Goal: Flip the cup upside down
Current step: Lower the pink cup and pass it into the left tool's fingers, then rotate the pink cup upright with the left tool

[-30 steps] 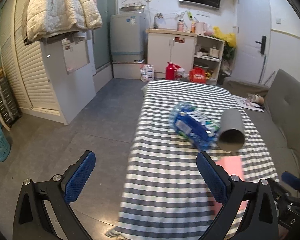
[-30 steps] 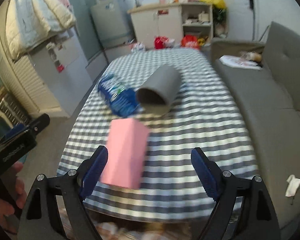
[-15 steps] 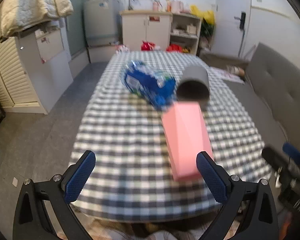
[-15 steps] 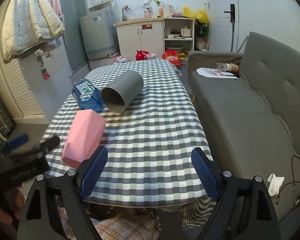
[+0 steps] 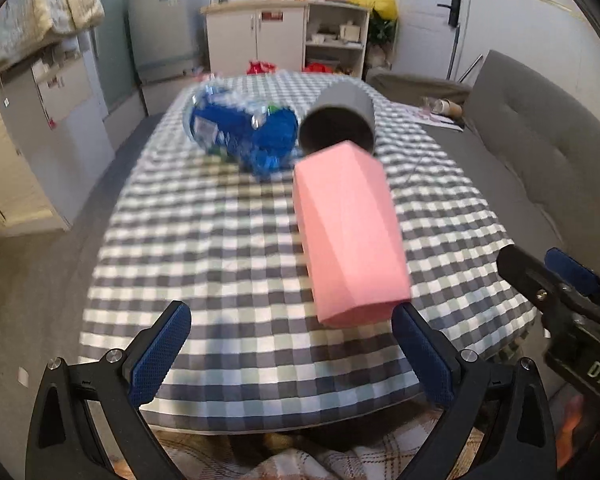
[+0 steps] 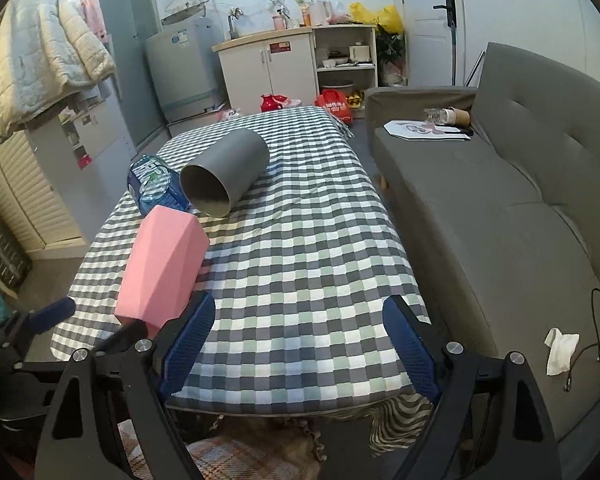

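A pink faceted cup [image 5: 350, 232] lies on its side on the checkered tablecloth [image 5: 220, 248], its closed base toward me; it also shows in the right wrist view [image 6: 160, 268]. A grey cylindrical cup [image 5: 338, 120] lies on its side behind it, open mouth toward me, also in the right wrist view [image 6: 224, 176]. My left gripper [image 5: 292, 356] is open and empty at the table's near edge, the pink cup just ahead of its right finger. My right gripper [image 6: 296, 348] is open and empty at the near edge, right of the pink cup.
A blue pack of water bottles [image 5: 240, 136] lies left of the grey cup. A grey sofa [image 6: 500, 208] runs along the table's right side. Cabinets [image 6: 292, 64] and a washing machine [image 6: 184, 68] stand at the back. Floor lies to the left.
Both grippers have swung toward the table and closer to its near edge. The left view now faces the pink cup, which looms larger. The cups have not moved.
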A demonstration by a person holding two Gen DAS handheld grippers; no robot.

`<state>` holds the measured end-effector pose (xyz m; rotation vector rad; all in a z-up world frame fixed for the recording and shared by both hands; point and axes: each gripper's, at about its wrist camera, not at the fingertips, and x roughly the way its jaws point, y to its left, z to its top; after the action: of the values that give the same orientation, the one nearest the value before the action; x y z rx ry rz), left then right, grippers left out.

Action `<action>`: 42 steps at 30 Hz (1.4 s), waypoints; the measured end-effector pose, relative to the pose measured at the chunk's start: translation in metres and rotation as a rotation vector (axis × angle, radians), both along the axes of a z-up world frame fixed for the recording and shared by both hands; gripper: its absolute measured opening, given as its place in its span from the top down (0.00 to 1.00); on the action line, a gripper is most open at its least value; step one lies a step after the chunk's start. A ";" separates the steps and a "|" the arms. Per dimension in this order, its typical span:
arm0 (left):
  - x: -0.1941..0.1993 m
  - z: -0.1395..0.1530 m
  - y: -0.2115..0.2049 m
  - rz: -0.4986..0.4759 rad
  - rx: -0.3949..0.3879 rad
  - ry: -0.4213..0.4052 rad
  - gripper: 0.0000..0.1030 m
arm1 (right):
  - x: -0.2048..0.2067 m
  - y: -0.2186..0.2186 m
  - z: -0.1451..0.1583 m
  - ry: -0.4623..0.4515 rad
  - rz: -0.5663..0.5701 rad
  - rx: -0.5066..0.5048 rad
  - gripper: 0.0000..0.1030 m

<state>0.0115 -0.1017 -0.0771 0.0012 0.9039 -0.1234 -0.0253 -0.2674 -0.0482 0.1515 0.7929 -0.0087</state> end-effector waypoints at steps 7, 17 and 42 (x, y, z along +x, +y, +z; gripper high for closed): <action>0.002 -0.002 -0.012 -0.078 -0.074 0.011 0.01 | 0.000 -0.003 -0.002 0.000 -0.025 0.010 0.17; 0.011 -0.002 -0.031 -0.096 -0.100 0.015 0.01 | -0.003 -0.032 0.004 -0.031 -0.108 -0.012 0.17; 0.039 0.048 -0.010 -0.100 -0.135 0.048 0.46 | 0.000 -0.018 -0.006 0.001 -0.073 -0.013 0.17</action>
<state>0.0504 -0.1120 -0.0286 -0.0828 0.9419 -0.2782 -0.0257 -0.2852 -0.0546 0.1680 0.7877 -0.0831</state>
